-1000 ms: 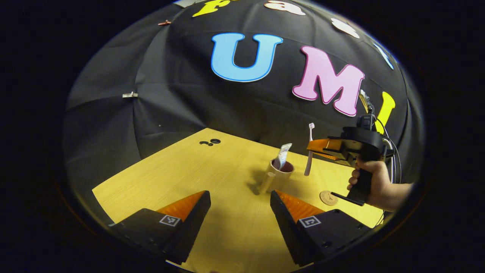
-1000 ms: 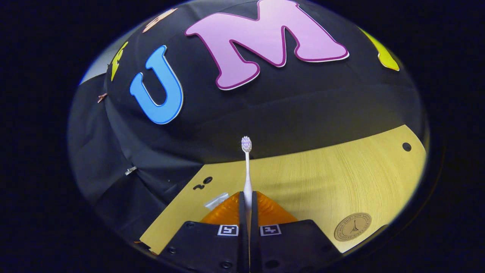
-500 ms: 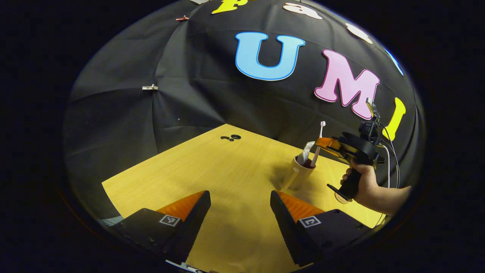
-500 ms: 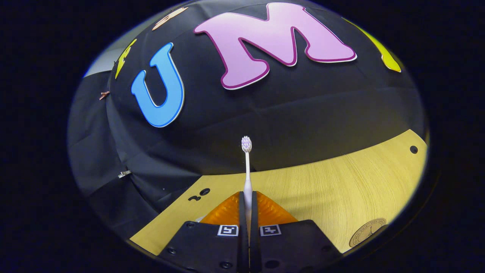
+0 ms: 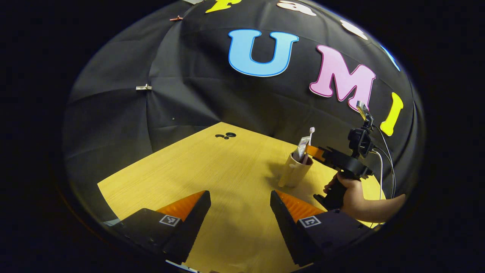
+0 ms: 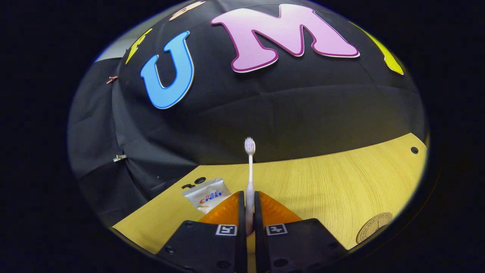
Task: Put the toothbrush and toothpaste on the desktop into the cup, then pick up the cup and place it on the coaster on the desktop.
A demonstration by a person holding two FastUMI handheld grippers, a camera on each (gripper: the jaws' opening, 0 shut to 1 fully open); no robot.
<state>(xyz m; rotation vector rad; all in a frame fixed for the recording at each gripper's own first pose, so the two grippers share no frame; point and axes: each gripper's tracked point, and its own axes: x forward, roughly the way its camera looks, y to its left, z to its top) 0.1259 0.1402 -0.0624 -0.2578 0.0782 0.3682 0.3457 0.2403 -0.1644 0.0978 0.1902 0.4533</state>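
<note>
A beige cup (image 5: 294, 173) stands on the wooden desktop (image 5: 212, 170) with the toothpaste tube (image 5: 302, 144) leaning in it. The white toothbrush (image 5: 310, 133) stands upright in the cup, its head above the rim. My right gripper (image 5: 311, 150), held by a hand (image 5: 354, 195), reaches to the cup's rim from the right. In the right gripper view that gripper (image 6: 249, 206) is shut on the toothbrush (image 6: 249, 167), with the toothpaste tube (image 6: 206, 194) just to its left and the round coaster (image 6: 374, 226) at the lower right. My left gripper (image 5: 240, 206) hangs open, near side of the cup.
The black cloth wall closes off the desktop's far side. Small dark holes (image 5: 226, 135) mark the desktop's far corner, and another hole (image 6: 414, 150) lies at the right edge. A cable (image 5: 382, 167) trails from the right gripper.
The right gripper carried the toothbrush left and down until its handle entered the cup beside the toothpaste. The toothpaste tube has come into the right gripper view. My left gripper stays open.
</note>
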